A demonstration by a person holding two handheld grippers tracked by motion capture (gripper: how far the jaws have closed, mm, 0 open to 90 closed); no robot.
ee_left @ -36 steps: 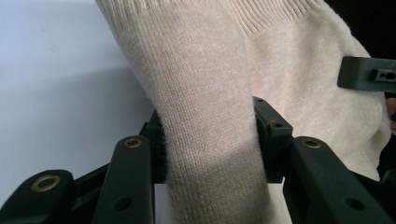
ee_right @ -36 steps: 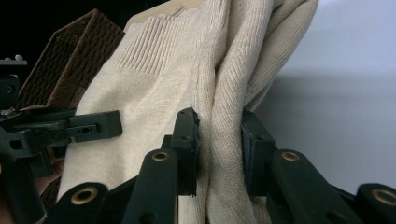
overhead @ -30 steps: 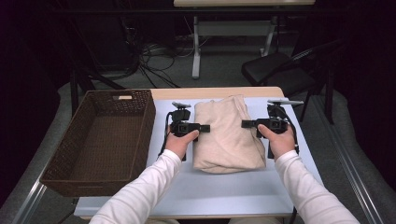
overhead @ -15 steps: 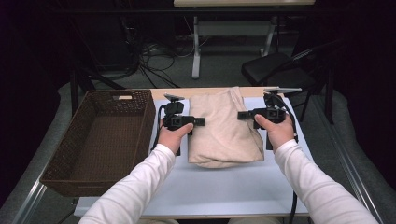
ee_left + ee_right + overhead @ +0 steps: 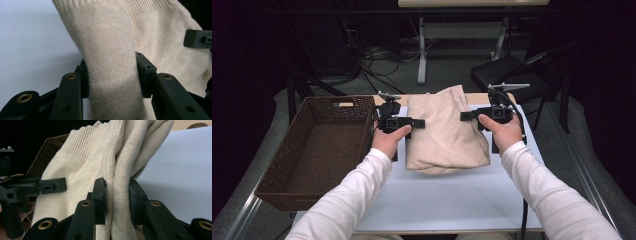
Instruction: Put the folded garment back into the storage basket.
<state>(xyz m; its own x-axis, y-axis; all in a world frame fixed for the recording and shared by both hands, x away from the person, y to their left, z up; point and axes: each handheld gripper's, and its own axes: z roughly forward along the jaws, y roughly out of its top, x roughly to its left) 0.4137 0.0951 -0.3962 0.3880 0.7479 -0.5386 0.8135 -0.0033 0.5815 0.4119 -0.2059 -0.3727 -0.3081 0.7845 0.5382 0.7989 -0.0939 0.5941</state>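
Your left claw (image 5: 416,122) is clamped on the left edge of the folded beige knit sweater (image 5: 445,131), and your right claw (image 5: 468,116) pinches its right edge; the knit is bunched btwn both sets of pads. The sweater hangs btwn your hands, just above the pale blue counter (image 5: 447,200), its far end raised. A dark brown woven basket (image 5: 312,150) sits just left of your left hand.
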